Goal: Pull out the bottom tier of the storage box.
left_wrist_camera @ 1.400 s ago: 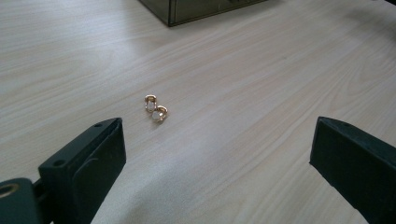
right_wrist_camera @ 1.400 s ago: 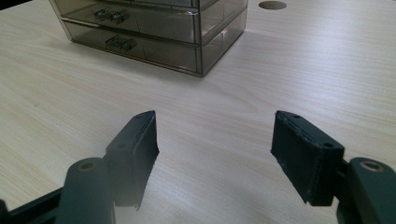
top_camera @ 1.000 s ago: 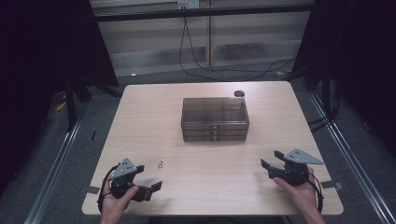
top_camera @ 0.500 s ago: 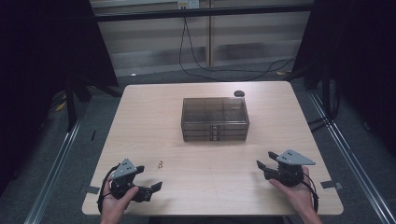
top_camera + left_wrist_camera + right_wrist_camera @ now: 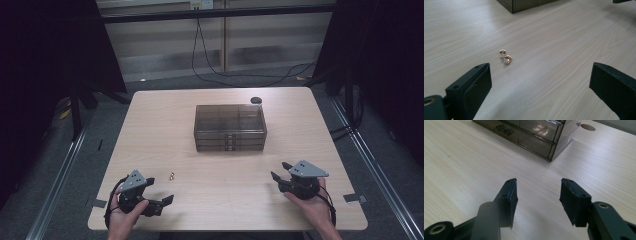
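Note:
Two small gold hoops [image 5: 505, 57] lie together on the bare wooden table [image 5: 165, 125], seen as a tiny speck [image 5: 172, 176] in the high view. My left gripper [image 5: 164, 205] rests near the front left edge, just short of the hoops, open wide [image 5: 540, 80] with nothing between its jaws. At the front right, my right gripper [image 5: 280, 170] is open and empty [image 5: 539, 195], aimed toward a smoky translucent drawer box [image 5: 230, 127]. The box's front corner [image 5: 534, 135] is some way ahead of the right jaws.
A small black round disc [image 5: 256, 100] sits behind the drawer box near the table's far edge. A corner of the box [image 5: 524, 3] shows at the top of the left gripper view. Dark floor and cables surround the table.
My right gripper has shifted a little to the left along the front of the table. The left gripper and the hoops have stayed put.

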Motion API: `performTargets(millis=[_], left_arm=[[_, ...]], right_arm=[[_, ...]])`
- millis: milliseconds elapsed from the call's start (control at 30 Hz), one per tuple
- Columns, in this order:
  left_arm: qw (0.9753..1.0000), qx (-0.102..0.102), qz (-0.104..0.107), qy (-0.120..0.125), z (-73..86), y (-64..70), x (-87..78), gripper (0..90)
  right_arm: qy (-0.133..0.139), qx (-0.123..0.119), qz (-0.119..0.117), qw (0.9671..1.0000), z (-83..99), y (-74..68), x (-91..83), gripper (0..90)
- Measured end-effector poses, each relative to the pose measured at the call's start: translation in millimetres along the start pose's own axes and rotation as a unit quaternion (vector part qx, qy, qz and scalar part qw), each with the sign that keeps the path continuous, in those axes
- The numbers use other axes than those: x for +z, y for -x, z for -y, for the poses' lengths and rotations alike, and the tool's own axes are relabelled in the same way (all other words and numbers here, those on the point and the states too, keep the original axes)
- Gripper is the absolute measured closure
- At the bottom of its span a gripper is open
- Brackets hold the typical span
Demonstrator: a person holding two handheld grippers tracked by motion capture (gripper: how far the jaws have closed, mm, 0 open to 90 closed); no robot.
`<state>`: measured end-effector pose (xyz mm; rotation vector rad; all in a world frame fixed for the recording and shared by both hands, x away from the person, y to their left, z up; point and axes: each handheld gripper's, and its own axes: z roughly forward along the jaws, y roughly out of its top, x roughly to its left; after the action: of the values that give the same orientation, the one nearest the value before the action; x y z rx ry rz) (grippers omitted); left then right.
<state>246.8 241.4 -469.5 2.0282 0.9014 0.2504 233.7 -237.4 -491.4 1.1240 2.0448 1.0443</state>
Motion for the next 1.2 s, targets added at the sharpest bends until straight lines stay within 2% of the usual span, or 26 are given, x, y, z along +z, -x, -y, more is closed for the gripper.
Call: performTargets(millis=[400, 600, 700, 767, 1067, 1200], left_arm=[[1.0, 0.001, 0.001, 0.001, 0.5, -0.3, -1.4, 4.1], [1.0, -0.001, 0.001, 0.001, 0.8, -0.2, -0.4, 4.1], [1.0, 0.0, 0.001, 0.0, 0.7, 0.0, -0.6, 4.1], [1.0, -0.001, 0.0, 0.0, 0.9, -0.1, -0.7, 4.1], [1.0, -0.002, -0.003, 0.0, 1.2, -0.3, -1.3, 4.2], [1.0, 0.001, -0.003, -0.001, 1.0, 0.2, -0.9, 4.2]], right_arm=[[-0.003, -0.042, 0.009, 0.9991, -8.2, -7.1, 5.2, 50.6], [-0.013, -0.07, 0.015, 0.9973, -9.8, -11.8, 10.2, 49.9], [-0.013, -0.073, 0.014, 0.9972, -10.8, -12.8, 11.2, 50.1], [-0.018, -0.084, 0.014, 0.9962, -12.3, -14.9, 13.7, 50.9], [-0.029, -0.105, 0.009, 0.994, -17.7, -22.1, 22.9, 54.6], [-0.035, -0.123, 0.014, 0.9917, -21.8, -25.5, 25.8, 58.7]])
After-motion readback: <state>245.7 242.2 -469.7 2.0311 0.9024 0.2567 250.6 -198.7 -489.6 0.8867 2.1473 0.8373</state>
